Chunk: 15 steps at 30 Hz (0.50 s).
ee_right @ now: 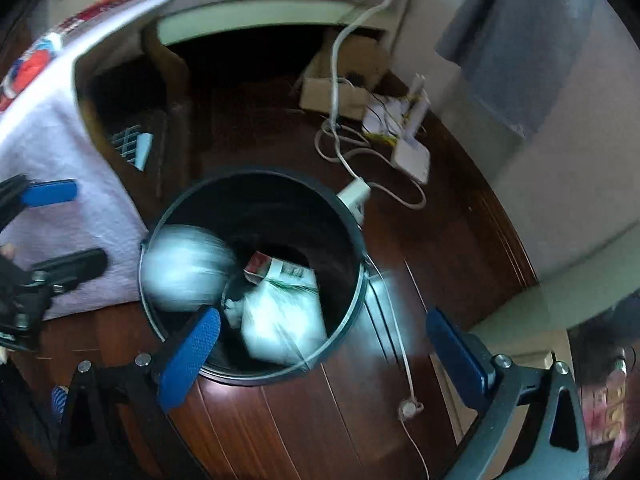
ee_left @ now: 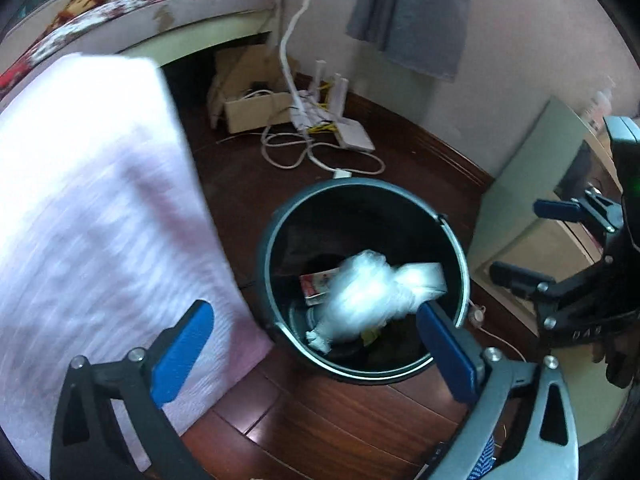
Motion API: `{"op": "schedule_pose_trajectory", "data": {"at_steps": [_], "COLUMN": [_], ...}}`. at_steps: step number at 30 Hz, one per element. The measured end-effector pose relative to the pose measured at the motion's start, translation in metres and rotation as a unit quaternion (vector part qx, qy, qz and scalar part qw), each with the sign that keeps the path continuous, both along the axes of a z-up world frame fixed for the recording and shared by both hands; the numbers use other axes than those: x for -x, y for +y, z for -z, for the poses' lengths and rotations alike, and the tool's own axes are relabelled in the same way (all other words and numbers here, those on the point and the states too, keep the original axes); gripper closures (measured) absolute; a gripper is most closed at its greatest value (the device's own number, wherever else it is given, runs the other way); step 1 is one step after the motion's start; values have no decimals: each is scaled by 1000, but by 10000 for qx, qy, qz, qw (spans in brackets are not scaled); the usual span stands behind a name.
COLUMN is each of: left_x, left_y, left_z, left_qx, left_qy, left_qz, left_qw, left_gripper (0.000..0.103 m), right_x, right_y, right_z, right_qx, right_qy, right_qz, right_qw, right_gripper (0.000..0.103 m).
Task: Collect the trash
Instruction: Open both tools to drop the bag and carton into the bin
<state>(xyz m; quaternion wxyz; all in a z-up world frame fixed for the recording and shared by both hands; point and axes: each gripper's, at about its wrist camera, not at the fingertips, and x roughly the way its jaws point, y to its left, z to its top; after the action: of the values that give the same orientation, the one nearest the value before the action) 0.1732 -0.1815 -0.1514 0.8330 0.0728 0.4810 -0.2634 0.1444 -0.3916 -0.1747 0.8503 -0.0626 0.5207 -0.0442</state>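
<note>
Left gripper [ee_left: 316,350] and right gripper [ee_right: 324,350] both spread wide, empty; white bags [ee_left: 360,300] in black bin [ee_left: 276,216], drop apparently done; further trash unseen

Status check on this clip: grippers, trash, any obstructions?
Left gripper and right gripper open, empty. White trash bags inside dark bin. Cable beside bin.

A home bedroom: floral mattress [ee_left: 152,8], wooden floor [ee_left: 320,420], router [ee_left: 356,136], trash bin [ee_left: 280,216].
</note>
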Motion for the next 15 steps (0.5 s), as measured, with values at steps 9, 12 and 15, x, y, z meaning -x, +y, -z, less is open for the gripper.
{"op": "schedule_pose_trajectory", "data": {"at_steps": [9, 12, 15], "left_x": [13, 17, 15], "left_y": [20, 28, 32], "left_z": [-11, -18, -24], "left_qx": [-106, -132, -147], "left_qy": [-216, -296, -371], "left_qz": [-302, -388, -469], "left_qw": [9993, 9987, 9981], "left_gripper": [1, 1, 1], "right_x": [6, 8, 10], "right_y": [8, 14, 20], "right_z": [-6, -9, -17], "right_qx": [-205, -313, -319], "right_qy": [100, 85, -2], "right_qz": [117, 119, 80], "right_qw": [9997, 9994, 9995], "right_gripper": [0, 0, 0]}}
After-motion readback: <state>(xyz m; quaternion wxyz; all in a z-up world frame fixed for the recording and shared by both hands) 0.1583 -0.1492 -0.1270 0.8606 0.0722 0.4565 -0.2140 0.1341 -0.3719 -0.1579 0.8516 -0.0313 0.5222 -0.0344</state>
